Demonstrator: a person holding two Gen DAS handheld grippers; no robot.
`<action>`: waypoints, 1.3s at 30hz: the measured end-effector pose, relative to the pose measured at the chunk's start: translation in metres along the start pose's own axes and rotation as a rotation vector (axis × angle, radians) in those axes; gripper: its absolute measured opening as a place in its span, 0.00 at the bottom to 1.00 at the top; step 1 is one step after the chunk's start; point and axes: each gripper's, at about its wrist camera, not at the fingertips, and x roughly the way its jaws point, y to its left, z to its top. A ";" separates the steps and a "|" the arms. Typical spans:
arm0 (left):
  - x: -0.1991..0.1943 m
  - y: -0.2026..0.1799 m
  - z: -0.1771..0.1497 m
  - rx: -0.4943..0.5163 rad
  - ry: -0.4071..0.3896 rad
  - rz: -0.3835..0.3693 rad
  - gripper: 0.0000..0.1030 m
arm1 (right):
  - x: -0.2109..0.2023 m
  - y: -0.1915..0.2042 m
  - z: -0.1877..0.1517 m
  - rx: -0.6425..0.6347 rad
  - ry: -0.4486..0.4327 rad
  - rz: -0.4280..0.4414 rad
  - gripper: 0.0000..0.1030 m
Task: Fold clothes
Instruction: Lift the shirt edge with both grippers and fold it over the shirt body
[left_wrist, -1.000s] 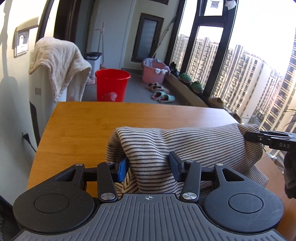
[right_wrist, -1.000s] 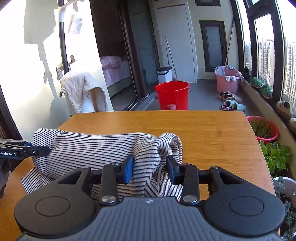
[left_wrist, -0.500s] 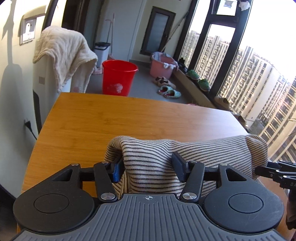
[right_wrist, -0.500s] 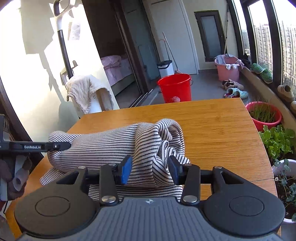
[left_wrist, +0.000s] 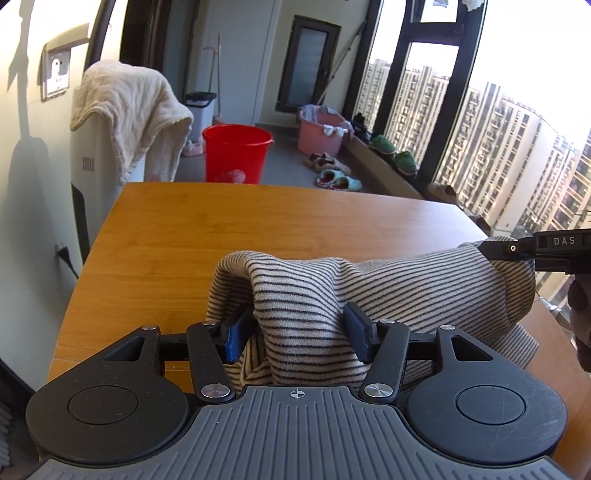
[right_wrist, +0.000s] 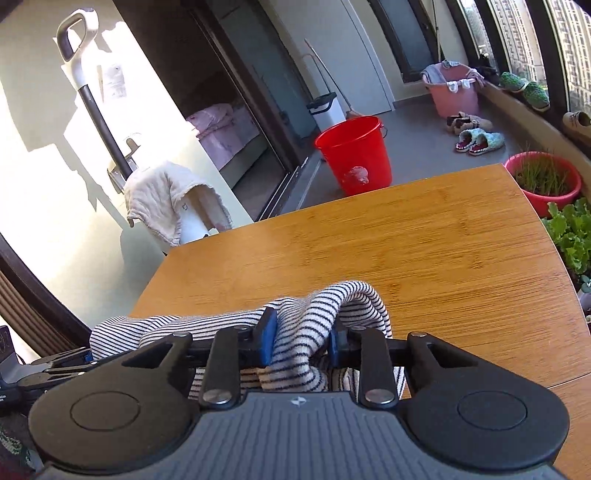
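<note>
One striped knit garment (left_wrist: 369, 291), soft, bunched, clamped in my left gripper (left_wrist: 301, 326) and right gripper (right_wrist: 301, 338); one smooth wooden table (left_wrist: 221, 229) ahead.

- The striped garment (left_wrist: 388, 288) is soft knitted cloth, matt and faintly fuzzy.
- The worktop (left_wrist: 229, 229) is smooth bamboo-grain wood with a low sheen.
- The left tool (left_wrist: 299, 332) is matt black plastic with shiny metal rivets.
- Beyond the worktop, the red bucket (right_wrist: 354, 155) is glossy plastic.
- Left of the bucket, the cream towel (left_wrist: 125, 107) is rough, crinkled cloth.
</note>
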 end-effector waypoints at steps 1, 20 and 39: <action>-0.002 0.001 0.000 -0.010 -0.007 -0.003 0.64 | -0.005 0.000 -0.005 -0.005 0.003 0.000 0.26; 0.032 0.017 0.018 -0.120 0.107 -0.154 0.51 | -0.020 -0.002 -0.038 0.011 0.044 0.029 0.26; 0.036 0.027 0.004 -0.054 0.007 -0.070 0.34 | 0.031 -0.003 -0.002 -0.094 -0.113 -0.028 0.18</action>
